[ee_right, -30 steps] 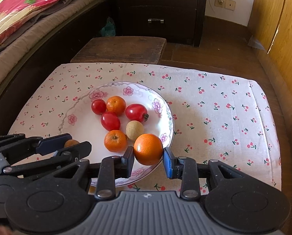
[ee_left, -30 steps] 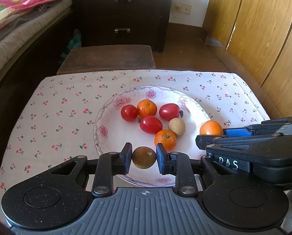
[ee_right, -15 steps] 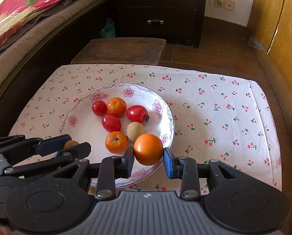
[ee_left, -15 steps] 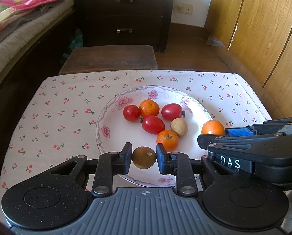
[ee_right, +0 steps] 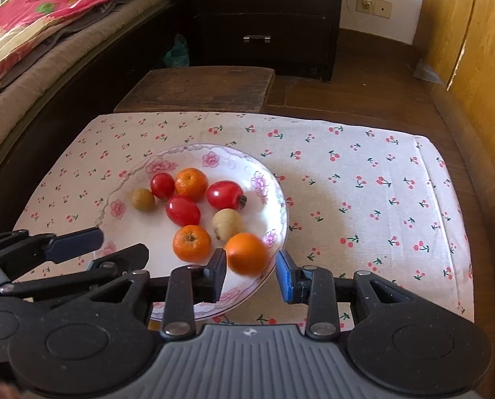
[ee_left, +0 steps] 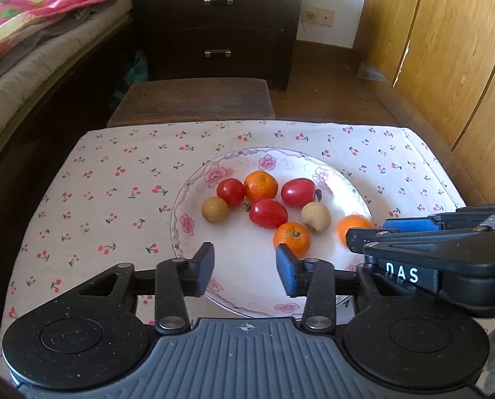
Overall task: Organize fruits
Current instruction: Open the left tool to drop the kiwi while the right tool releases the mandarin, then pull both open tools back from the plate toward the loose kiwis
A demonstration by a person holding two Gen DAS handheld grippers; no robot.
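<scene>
A white flowered plate [ee_left: 194, 199] [ee_right: 277, 206] holds three red tomatoes, tangerines and two brown longans. The brown longan [ee_left: 215, 209] [ee_right: 142, 199] lies at the plate's left side. My left gripper [ee_left: 244, 267] [ee_right: 98, 249] is open and empty over the plate's near part. My right gripper [ee_right: 251, 271] [ee_left: 367, 236] is open; the large orange [ee_right: 246, 253] [ee_left: 352, 226] sits between its fingers, blurred, at the plate's near right rim, with a gap on the right side.
The plate stands on a cherry-print cloth [ee_left: 114, 179] [ee_right: 363, 193] over a low table. A dark wooden stool [ee_left: 194, 99], a dark dresser [ee_left: 221, 26], a bed [ee_left: 31, 50] at left and wooden cupboards [ee_left: 446, 50] at right surround it.
Both grippers have opened. The brown longan left the left gripper and now lies at the plate's left side. The orange is free between the right fingers on the plate.
</scene>
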